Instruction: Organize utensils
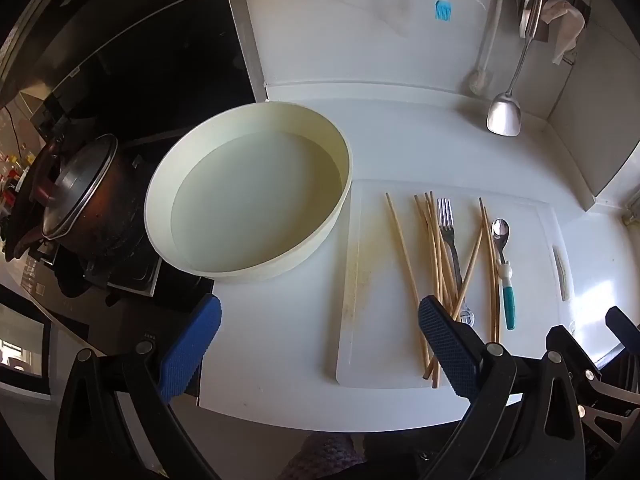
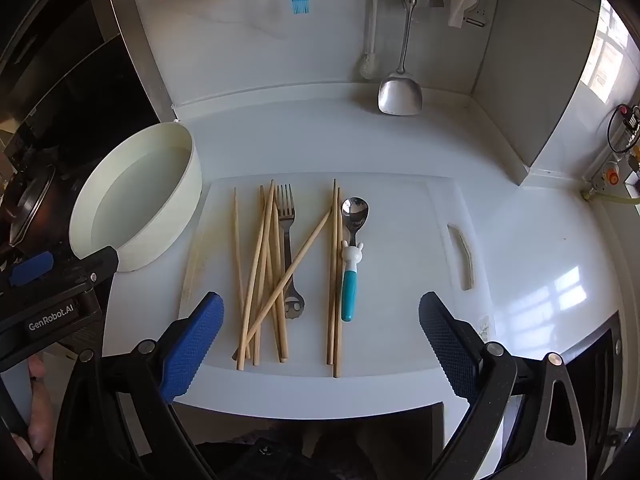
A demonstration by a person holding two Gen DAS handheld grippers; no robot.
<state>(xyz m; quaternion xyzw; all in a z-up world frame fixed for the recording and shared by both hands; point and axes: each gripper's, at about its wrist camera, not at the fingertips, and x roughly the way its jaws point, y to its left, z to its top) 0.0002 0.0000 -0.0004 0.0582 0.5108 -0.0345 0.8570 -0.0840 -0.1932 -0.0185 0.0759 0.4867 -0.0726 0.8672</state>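
- The chopsticks [image 2: 276, 276], a fork [image 2: 286, 216] and a spoon [image 2: 353, 216] with a teal handle lay loose on a white cutting board [image 2: 408, 320] on the counter [image 2: 304, 136].
- A round cream basin [image 2: 176, 216] stood just left of the board, touching its edge.
- A dark pot [image 1: 86, 204] sat further left on the stove.
- The right tool [image 2: 320, 344] hung wide open over the utensils, holding nothing.
- The left tool [image 1: 318, 346] was also wide open and empty, near the basin.

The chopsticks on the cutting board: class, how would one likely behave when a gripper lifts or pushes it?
The chopsticks look thin and wooden: probably stiff and light. Lying crossed over the fork, one may drag neighbours along. A narrow stick might slide or roll on the smooth cutting board.
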